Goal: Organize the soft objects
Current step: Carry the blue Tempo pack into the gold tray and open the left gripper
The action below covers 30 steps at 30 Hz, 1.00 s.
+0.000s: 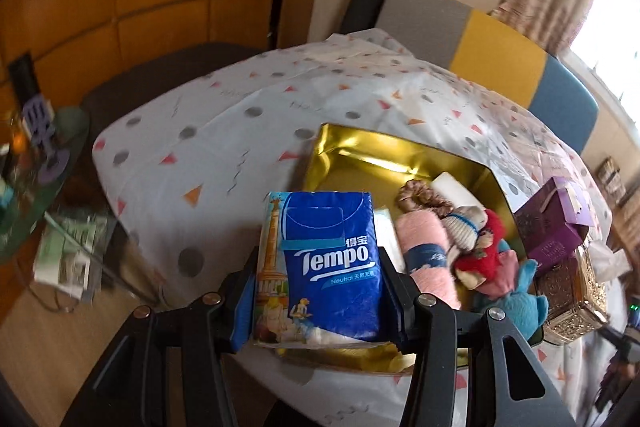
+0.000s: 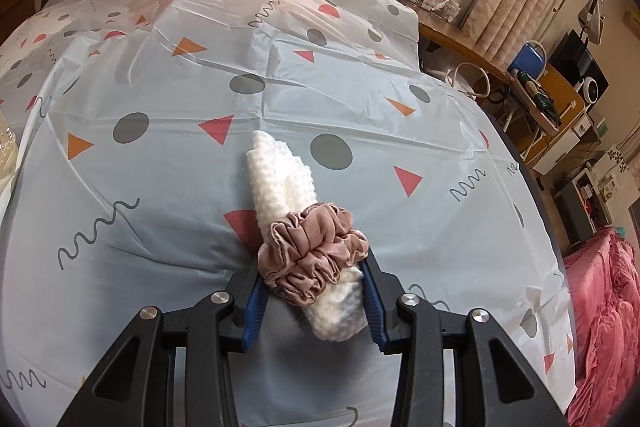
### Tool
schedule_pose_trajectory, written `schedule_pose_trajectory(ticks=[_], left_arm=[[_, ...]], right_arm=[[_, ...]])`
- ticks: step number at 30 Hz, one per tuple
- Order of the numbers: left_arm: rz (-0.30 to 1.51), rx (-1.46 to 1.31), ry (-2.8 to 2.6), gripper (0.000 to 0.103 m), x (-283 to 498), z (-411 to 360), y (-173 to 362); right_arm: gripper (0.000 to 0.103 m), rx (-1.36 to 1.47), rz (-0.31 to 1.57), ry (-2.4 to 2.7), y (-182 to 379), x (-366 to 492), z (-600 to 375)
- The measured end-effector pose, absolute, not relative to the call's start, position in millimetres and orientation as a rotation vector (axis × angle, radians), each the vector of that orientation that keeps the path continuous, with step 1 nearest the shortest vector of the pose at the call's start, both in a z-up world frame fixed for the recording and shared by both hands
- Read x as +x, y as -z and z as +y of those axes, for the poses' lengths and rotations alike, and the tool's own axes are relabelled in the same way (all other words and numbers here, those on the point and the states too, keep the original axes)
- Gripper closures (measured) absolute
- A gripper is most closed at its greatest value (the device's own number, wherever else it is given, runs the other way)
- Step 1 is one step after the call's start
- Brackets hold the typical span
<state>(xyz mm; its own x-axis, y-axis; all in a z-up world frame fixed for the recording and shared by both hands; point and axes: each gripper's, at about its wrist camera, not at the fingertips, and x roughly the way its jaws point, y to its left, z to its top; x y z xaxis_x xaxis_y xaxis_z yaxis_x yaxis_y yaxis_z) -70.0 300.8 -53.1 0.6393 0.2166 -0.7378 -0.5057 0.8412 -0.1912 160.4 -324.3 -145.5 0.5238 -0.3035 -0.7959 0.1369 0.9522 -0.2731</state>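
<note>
My left gripper (image 1: 320,291) is shut on a blue Tempo tissue pack (image 1: 324,263) and holds it over the near left corner of a gold box (image 1: 352,151). In the box lie a pink yarn roll (image 1: 430,255), a brown scrunchie (image 1: 420,197), a white roll (image 1: 456,189), a small doll (image 1: 480,251) and a teal plush (image 1: 520,303). My right gripper (image 2: 314,291) is shut on a white bumpy cloth roll (image 2: 276,179) wrapped in a dusty pink scrunchie (image 2: 312,251), just above the tablecloth (image 2: 160,187).
Purple boxes (image 1: 552,227) and an ornate metal box (image 1: 572,295) stand right of the gold box. A patterned chair (image 1: 492,47) is behind the table. A wooden desk with clutter (image 2: 532,87) and a pink bed cover (image 2: 604,327) lie to the right.
</note>
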Motion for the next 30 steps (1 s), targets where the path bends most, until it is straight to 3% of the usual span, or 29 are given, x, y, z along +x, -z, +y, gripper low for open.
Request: schedule_pose_trajectory(ticks=[14,25,26,28,30], left_arm=[[1.042,-0.439,-0.321,0.051,1,275,106],[1.017,-0.323,-0.385,0.05,50,275,111],[1.008,-0.332,-0.375,0.048,47,278,109],[0.986,-0.332,-0.367,0.029,39,277,104],[0.954,-0.315,-0.377,0.026,30,274,98]], right_arm=[[0.062,-0.211,0.993,0.276,145,160,-320],[0.062,-0.218,0.996,0.273,145,159,-320],[0.062,-0.215,0.996,0.272,145,159,-320],[0.062,-0.217,0.996,0.272,145,160,-320],[0.062,-0.22,0.996,0.271,145,160,-321]])
